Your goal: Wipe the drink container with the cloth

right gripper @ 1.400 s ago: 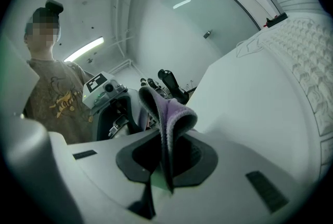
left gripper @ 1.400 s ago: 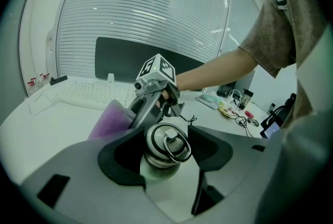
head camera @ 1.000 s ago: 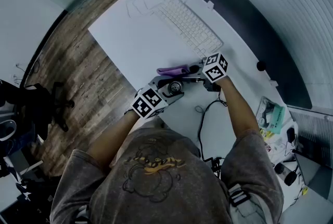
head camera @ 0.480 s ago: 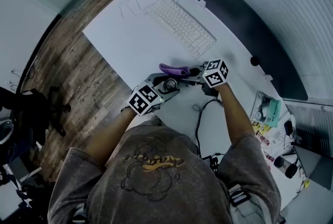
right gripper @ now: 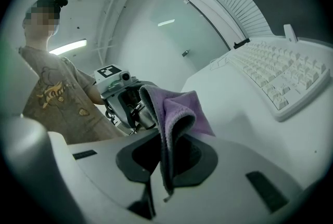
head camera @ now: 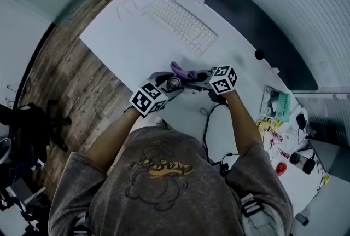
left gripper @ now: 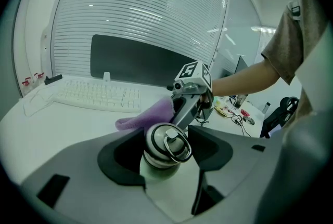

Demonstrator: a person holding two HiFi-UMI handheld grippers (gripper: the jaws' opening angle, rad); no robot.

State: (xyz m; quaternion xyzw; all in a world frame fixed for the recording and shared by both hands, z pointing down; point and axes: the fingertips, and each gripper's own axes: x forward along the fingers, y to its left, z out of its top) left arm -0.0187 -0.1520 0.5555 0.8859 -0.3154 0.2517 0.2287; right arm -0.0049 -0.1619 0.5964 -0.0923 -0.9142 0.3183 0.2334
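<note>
The drink container [left gripper: 165, 146], a small metal flask with a ring on its lid, sits between the jaws of my left gripper [left gripper: 166, 154], which is shut on its body. In the head view it [head camera: 174, 83] is held over the white desk's near edge. My right gripper [right gripper: 167, 160] is shut on a folded purple cloth [right gripper: 174, 114]. That cloth [head camera: 183, 71] hangs just beyond the flask's top, touching or nearly touching its far side. The two grippers face each other, left gripper [head camera: 170, 86] and right gripper [head camera: 192, 77] almost tip to tip.
A white keyboard [head camera: 180, 24] lies farther back on the desk [head camera: 126, 43], in front of a dark panel [head camera: 246, 38]. A black cable [head camera: 208, 120] runs beside my right arm. Small clutter [head camera: 276, 106] sits at the right end. Wooden floor lies left of the desk edge.
Both grippers stay close together with the flask and the cloth. The cloth has bunched up nearer the flask's top. The head view has shifted a little.
</note>
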